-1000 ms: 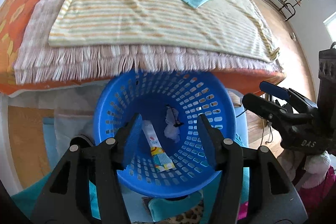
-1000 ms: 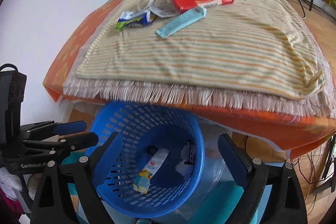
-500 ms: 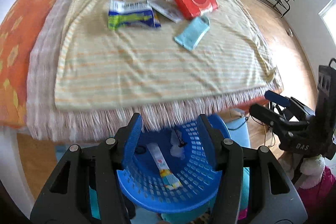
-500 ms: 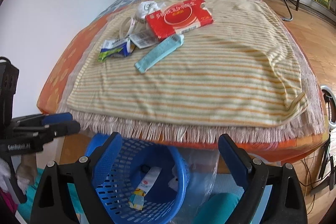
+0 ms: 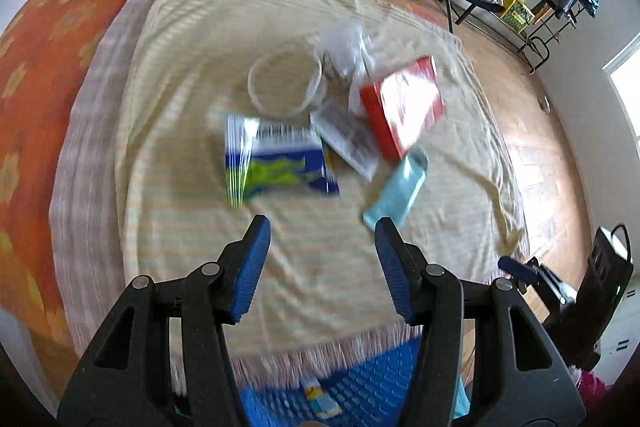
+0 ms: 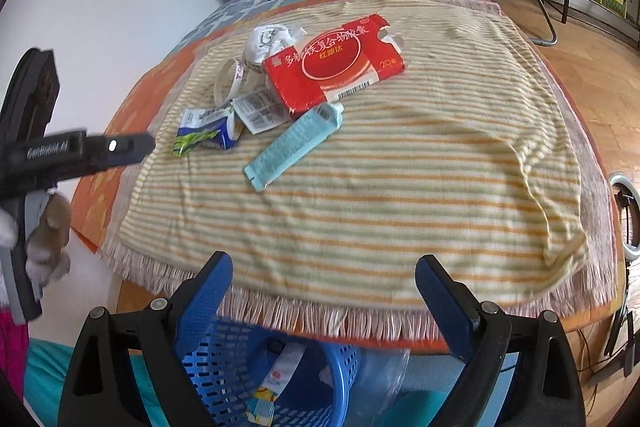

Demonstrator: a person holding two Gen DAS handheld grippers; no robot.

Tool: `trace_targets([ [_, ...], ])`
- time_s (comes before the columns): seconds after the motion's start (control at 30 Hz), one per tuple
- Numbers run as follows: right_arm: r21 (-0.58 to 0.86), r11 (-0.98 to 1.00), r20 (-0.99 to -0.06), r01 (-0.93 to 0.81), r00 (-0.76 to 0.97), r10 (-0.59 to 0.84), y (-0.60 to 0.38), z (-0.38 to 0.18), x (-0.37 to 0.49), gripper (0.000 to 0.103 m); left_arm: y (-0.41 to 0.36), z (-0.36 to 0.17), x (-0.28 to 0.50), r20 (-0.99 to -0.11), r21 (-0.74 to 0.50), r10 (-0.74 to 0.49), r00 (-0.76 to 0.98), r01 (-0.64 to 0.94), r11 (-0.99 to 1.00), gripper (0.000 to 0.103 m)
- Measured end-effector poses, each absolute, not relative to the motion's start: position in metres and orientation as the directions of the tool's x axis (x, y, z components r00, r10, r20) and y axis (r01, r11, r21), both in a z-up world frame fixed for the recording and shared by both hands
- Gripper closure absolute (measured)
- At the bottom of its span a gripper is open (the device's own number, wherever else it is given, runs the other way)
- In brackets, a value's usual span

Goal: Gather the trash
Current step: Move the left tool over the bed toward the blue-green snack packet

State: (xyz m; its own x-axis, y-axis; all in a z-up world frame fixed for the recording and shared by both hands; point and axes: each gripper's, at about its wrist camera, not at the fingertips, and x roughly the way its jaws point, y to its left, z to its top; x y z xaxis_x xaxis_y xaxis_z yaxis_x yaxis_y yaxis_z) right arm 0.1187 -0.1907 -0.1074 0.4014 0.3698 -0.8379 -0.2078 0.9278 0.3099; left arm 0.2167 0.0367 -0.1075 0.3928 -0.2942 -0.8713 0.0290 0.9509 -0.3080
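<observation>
The left tool (image 5: 322, 233) hangs over the striped blanket (image 6: 400, 187) on the bed with its blue pads spread wide and nothing between them; the right tool (image 6: 324, 277) waits near the blanket's fringed edge, likewise wide apart and empty. Most of the trash is uncollected and sits in a cluster toward 12 o'clock of the left tool. In the blurred left view, a blue-and-green snack wrapper (image 5: 276, 163) lies nearest, just ahead of the pads; a pale blue packet (image 5: 396, 189) lies at about 1 o'clock; a torn red carton (image 5: 404, 105) is beyond it, lying over a printed paper label (image 5: 346, 139); a clear plastic ring (image 5: 285, 85) and crumpled clear plastic (image 5: 344, 47) lie farthest out. The blue basket (image 6: 320, 383) stands on the floor below the bed's edge, at 6 o'clock in both views, and holds a long sachet (image 6: 276, 383) and a scrap of white paper (image 6: 326, 371). Judging from that, the task is barely under way, with some five or six pieces left on the blanket. The snack wrapper looks like the likely next pick for the left tool, though motion blur makes its exact edges hard to place.
</observation>
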Motion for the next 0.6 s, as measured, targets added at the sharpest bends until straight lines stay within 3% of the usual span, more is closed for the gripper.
trace_targets([
  [0.6,0.337,0.921,-0.847,-0.196,0.363,0.387,-0.182,-0.125,0.155,0.009,0.051,-0.156,0.316,-0.888,-0.328,-0.308,0.342,0.000,0.945,0.047],
])
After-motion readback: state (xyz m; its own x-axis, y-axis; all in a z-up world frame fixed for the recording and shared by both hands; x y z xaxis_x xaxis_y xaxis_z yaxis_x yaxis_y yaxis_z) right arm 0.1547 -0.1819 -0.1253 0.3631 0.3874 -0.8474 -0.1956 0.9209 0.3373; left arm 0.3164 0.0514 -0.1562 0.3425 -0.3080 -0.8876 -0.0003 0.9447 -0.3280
